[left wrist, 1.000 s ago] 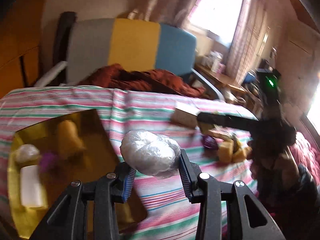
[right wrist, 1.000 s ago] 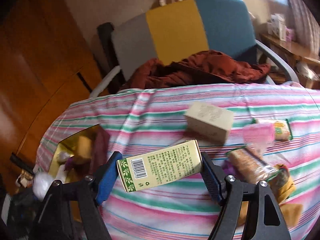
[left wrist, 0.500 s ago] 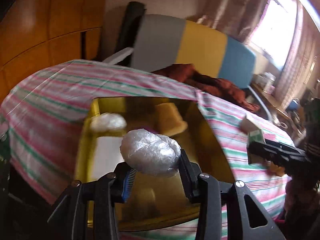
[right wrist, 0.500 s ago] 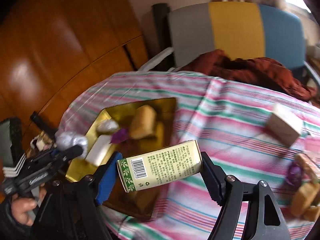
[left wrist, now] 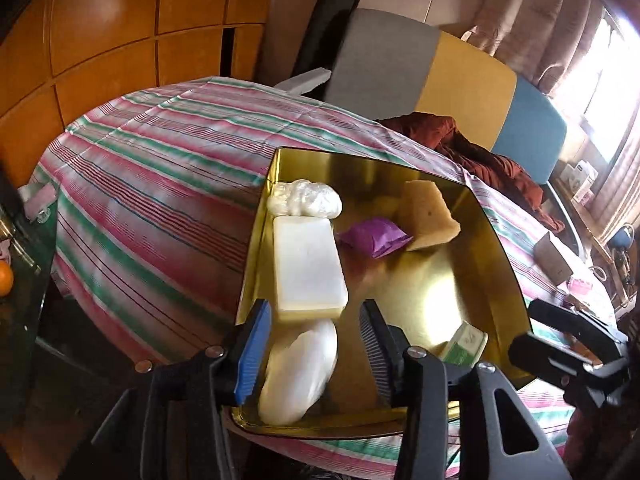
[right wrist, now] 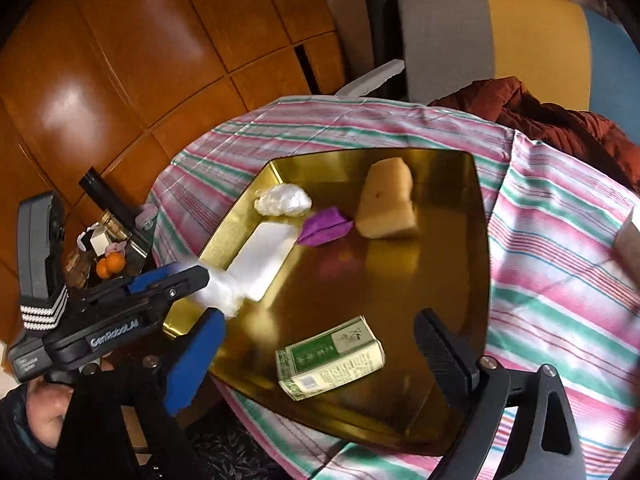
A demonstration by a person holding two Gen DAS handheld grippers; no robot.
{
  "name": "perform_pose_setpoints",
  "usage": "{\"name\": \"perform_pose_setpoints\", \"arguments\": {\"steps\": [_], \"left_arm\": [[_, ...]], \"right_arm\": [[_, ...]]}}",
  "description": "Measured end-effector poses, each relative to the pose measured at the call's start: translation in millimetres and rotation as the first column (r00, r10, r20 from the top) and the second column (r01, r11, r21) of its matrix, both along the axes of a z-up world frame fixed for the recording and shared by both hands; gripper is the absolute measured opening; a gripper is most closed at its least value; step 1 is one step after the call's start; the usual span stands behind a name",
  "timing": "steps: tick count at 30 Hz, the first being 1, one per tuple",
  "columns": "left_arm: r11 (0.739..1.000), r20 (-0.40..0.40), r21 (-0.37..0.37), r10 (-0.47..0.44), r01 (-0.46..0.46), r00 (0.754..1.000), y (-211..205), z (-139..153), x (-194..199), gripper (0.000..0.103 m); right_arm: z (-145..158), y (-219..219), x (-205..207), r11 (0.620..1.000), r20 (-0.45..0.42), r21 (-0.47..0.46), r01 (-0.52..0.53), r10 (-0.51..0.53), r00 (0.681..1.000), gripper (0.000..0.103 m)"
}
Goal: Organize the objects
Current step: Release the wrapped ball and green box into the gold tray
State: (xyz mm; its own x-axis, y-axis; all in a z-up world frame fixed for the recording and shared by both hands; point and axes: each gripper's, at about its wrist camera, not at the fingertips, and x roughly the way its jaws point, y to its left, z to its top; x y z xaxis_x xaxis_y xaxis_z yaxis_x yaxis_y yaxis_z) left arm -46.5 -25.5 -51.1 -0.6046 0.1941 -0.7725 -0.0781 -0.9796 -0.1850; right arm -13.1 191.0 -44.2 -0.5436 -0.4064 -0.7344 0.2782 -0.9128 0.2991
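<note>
A: What's going on with the left gripper (left wrist: 316, 346)?

B: Its jaws are opening around the white plastic-wrapped bundle (left wrist: 298, 372), which lies between them on the gold tray (left wrist: 460, 280), loose of the right-hand pad.

A: And just ahead of it?

B: A white block (left wrist: 306, 266), a purple packet (left wrist: 374, 236) and a sponge (left wrist: 430, 216).

A: The right gripper (right wrist: 316, 360)?

B: Opening wide; the green-and-cream box (right wrist: 330, 358) lies released on the tray between its jaws, touching neither pad.

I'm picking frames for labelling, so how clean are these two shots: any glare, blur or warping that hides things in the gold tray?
Left wrist view: window blows out top right; a bright glare patch on the gold tray; the white bundle under the left gripper is motion-smeared. Right wrist view: tray contents sharp, green box readable, right edge blurred. Both: strong fisheye bending.
</note>
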Motion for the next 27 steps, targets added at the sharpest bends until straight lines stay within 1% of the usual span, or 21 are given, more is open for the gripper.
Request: {"name": "perform_pose_setpoints", "arguments": {"steps": [3,5,8,12,14,21,27], "left_arm": [[1.0,-0.014,-0.006,-0.001,0.001,1.0,2,3,3,0.05],[1.0,-0.028,-0.009,-0.004,0.004,1.0,4,7,5,0.05],[1.0,-0.062,-0.027,-0.012,0.011,0.998,9,16,8,0.05],[0.999,-0.1,-0.044,-0.023,0.019,0.995,14,28,11,0.05],[0.997,-0.12,-0.074,-0.034,0.025,0.992,18,33,13,0.05],[0.994,-0.149,-0.096,-0.073,0.059,0.986,32,41,19,0.05],[0.99,-0.149,-0.1,-0.11,0.096,0.983,45,44,23,0.05]], "right_arm": [[-3,1,2,1.0,0.025,-0.015,0.012,-0.012,1.0,0.101],[-3,2,5,0.999,0.018,-0.002,0.033,-0.033,0.999,0.101],[3,1,10,0.997,-0.012,0.033,0.063,-0.062,0.998,0.103],[13,3,18,0.99,-0.076,0.077,0.119,-0.113,0.991,0.103],[17,5,22,0.985,-0.1,0.089,0.145,-0.136,0.986,0.103],[25,13,33,0.974,-0.148,0.11,0.196,-0.179,0.973,0.103],[30,21,40,0.965,-0.185,0.128,0.23,-0.205,0.961,0.103]]}}
